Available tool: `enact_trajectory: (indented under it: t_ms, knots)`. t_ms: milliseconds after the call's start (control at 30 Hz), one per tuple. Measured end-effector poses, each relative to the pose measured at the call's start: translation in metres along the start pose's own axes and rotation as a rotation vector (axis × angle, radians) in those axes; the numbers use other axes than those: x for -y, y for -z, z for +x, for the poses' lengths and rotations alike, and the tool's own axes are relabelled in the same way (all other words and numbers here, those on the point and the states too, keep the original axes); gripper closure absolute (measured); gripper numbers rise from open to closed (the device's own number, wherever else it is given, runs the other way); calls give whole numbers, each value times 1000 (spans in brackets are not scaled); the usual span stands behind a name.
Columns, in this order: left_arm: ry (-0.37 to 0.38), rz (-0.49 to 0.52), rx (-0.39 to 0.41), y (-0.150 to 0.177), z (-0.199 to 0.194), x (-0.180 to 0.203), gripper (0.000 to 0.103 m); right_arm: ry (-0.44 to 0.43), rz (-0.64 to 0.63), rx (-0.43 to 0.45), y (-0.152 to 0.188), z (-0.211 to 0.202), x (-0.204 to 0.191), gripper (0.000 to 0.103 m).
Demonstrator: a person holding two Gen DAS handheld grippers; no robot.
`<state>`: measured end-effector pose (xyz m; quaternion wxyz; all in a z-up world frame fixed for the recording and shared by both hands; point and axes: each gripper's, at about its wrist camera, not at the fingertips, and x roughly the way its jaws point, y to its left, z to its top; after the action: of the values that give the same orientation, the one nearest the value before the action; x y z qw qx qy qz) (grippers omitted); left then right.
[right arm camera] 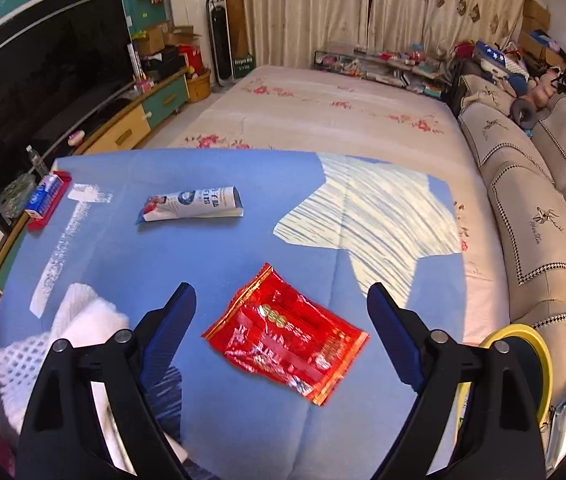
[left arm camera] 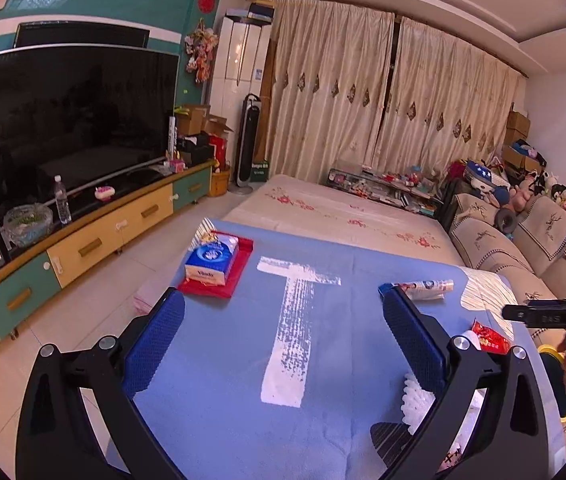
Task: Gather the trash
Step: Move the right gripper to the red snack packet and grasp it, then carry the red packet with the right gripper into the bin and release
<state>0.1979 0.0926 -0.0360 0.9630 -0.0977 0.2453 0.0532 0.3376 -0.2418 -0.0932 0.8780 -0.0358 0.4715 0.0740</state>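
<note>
Two grippers: both hang over a blue tabletop (right arm camera: 243,420) with their jaws spread wide and nothing between the pads.
Tabletop: covered by a blue cloth with a worn white T mark (left arm camera: 291,332) and a pale star patch (right arm camera: 371,208).
White foam net (right arm camera: 43,344): lies at the near left edge, partly under the right gripper's left finger.
Right gripper (right arm camera: 282,332): points steeply down, a blue pad on either side of the red wrapper, neither pad touching it.
Red wrapper (right arm camera: 287,336): flat and crinkled on the cloth, lying at a slant.
Left gripper (left arm camera: 283,340): straddles the T mark, empty.
Tissue pack (left arm camera: 212,258): blue, resting on a red tray (left arm camera: 239,276) near the far left corner.
Milk carton (right arm camera: 191,204): flattened, lying on its side, well apart from the wrapper.
</note>
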Motion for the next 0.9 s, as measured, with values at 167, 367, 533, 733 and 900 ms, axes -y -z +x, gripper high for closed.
enact_trajectory:
  t_ms: [167,367,533,733,900]
  knots:
    - [19,-11,-30,4,9,-1,5,-39,-80,-123,4,40,-1,16]
    - [33,-16,-47,8,12,2,5,-74,-220,-168,9,51,0,10]
    - [32,2,-46,11,12,7,5,-115,-285,-235,10,74,-1,10]
    - [13,2,-53,13,16,8,5,-151,-328,-246,26,64,-4,11]
    - [10,17,-61,14,17,13,5,-147,-297,-213,35,45,-3,54]
